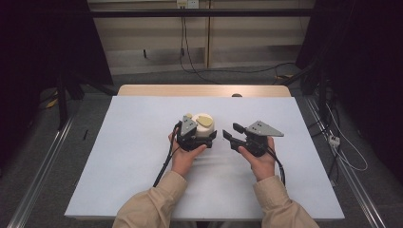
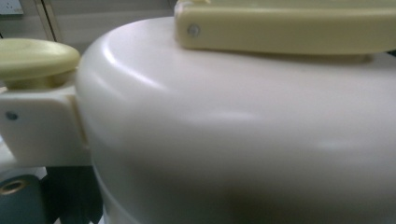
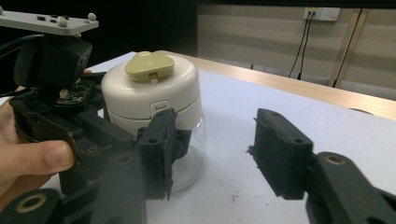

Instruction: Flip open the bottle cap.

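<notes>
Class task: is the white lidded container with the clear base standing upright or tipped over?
Upright. The white lidded container stands on its clear base on the white table, its yellow-green top tab facing up.

Pale blue-white table [image 1: 142,166] with wooden far edge, beige panelled wall [image 1: 152,38], grey floor [image 1: 43,156], trailing cables [image 1: 190,61]

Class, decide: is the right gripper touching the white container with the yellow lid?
Apart. In the high view a strip of bare table separates the right gripper from the white container; its own view shows nothing between its open jaws.
</notes>
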Tool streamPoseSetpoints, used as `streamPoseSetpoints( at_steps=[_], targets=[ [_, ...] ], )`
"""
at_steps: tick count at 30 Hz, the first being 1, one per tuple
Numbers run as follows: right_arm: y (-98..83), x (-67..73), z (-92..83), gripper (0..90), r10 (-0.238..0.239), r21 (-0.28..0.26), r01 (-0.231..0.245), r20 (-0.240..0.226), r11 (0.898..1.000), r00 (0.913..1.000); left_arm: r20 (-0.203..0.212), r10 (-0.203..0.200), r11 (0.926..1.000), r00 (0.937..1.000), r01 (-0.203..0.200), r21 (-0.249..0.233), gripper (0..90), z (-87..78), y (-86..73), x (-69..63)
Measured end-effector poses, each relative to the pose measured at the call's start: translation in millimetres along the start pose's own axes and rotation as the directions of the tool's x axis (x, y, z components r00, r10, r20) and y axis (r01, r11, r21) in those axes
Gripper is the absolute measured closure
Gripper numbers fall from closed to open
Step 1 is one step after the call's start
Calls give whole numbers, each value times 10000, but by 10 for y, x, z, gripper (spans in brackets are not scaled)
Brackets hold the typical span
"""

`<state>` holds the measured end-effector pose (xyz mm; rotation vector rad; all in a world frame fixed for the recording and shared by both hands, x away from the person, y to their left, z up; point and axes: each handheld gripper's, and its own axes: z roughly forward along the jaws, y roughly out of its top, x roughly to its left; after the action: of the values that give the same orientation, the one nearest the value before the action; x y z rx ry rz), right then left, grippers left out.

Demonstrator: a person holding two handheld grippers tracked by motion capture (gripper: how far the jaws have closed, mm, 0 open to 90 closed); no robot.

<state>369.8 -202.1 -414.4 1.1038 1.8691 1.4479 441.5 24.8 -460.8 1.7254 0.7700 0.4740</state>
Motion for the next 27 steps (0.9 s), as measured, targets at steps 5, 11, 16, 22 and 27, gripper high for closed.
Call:
streamPoseSetpoints(
  at_steps=[5,11,16,22,27],
  targets=[
    [18,15,52,624,-26,88,27,-73,10000,10000,-5,4,10000,10000,-4,8,53,0,0,0],
    [51,12,113,714,111,58,-110,-246,9999,9996,-18,8,10000,10000,-8,15,53,0,1,-2],
    [46,-5,144,770,148,184,-142,-302,9997,9994,-32,17,10000,10000,-17,23,53,0,1,-3],
    [64,-2,176,866,-84,317,91,-243,9995,9997,-44,-3,10000,10000,3,28,53,-1,1,-5],
    [79,2,204,895,-33,357,48,-428,9994,9991,-44,23,10000,10000,-22,41,53,-1,1,-4]
  ],
)
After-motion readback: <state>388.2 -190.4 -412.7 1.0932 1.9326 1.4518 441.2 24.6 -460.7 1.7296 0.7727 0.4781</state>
